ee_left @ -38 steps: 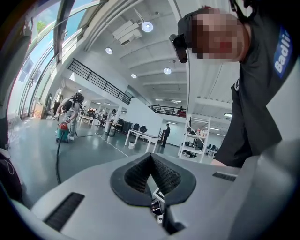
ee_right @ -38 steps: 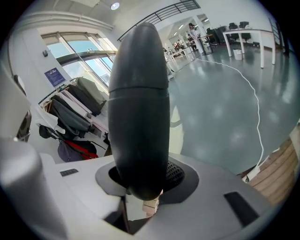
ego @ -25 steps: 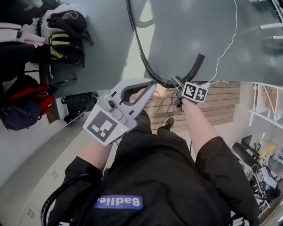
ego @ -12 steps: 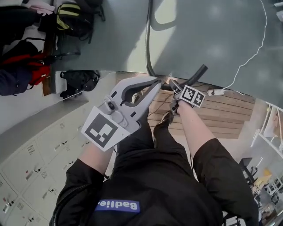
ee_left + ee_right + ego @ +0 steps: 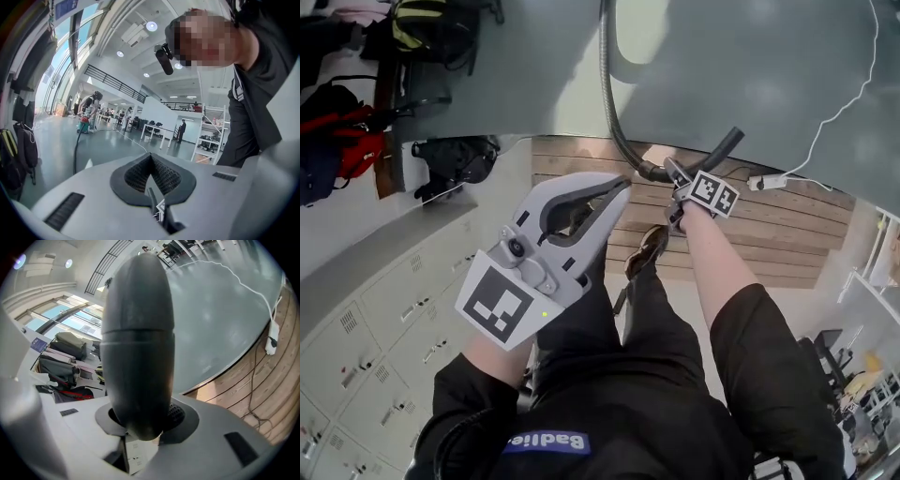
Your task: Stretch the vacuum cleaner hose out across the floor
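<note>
Hose (image 5: pixel 607 103) is pinched, at what looks like its stiff end, by the right gripper (image 5: pixel 673 174). The left gripper (image 5: pixel 619 190) is held with jaws pressed together on nothing.

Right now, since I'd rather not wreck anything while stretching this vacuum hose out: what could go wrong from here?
1. Only the right claw grips the hose, near its stiff end. The left claw is shut and empty, so a hard tug may twist the hose loose.
2. A corded white power strip lies at the edge of the wooden boards close by, where the dragged hose could snag it.
</note>
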